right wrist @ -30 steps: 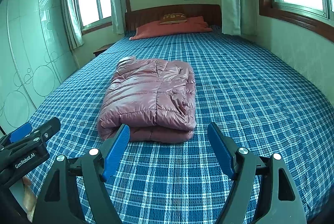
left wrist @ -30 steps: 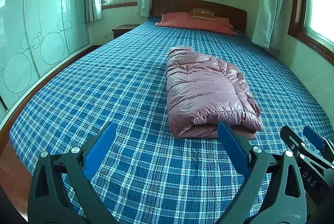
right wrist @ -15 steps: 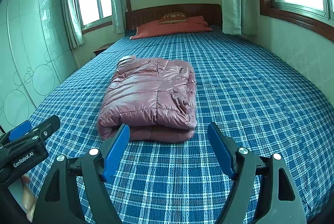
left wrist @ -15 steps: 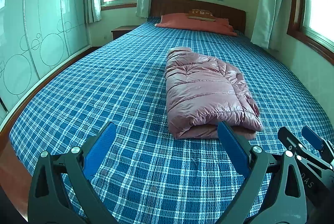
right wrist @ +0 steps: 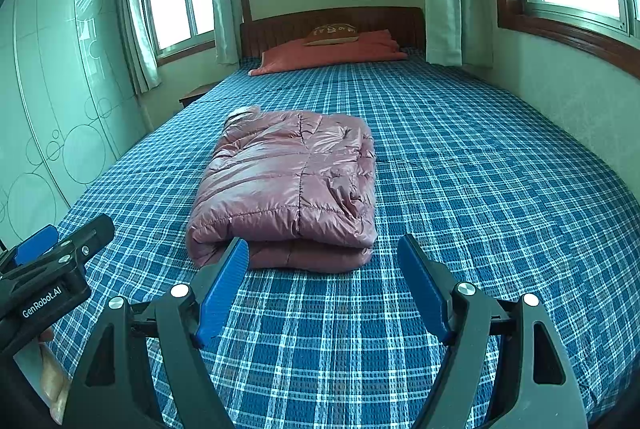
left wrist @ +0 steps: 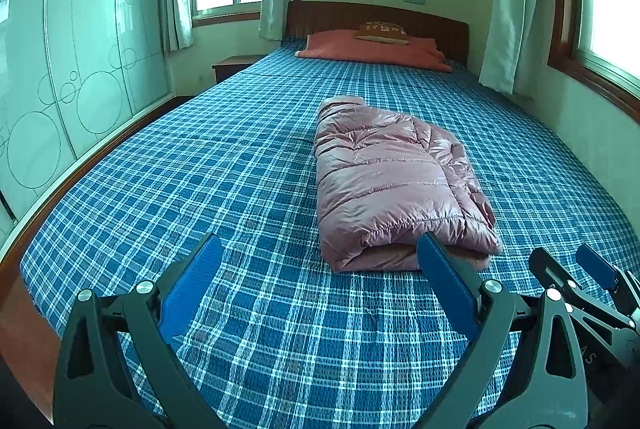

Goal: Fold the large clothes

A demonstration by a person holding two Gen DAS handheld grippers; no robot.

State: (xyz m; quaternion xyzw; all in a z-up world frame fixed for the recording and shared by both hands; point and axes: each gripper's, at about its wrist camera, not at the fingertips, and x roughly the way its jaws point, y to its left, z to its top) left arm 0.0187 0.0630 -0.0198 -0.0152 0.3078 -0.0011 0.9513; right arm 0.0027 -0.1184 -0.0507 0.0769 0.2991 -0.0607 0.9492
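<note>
Puffer jacket, pink and glossy, lies folded into a thick rectangular bundle on the blue plaid bed, near the foot and toward the middle of the mattress. Its long axis runs from the foot toward the headboard, so the short folded edge faces both tools. In the left wrist view the bundle sits at about 1 o'clock from the left tool, whose right blue pad overlaps the jacket's near edge in the picture; whether it touches I cannot tell. In the right wrist view the jacket lies at about 11 o'clock from the right tool, just beyond its left pad. Both tools stand wide apart and hold nothing. The bundle lies between the two hands, about equally near to each. The fold looks finished or close to it; any further fold would mean taking the near short edge and carrying it toward 12 o'clock. A red pillow rests by the headboard, well apart from the jacket, and a glass-fronted wardrobe runs along 9 o'clock.
</note>
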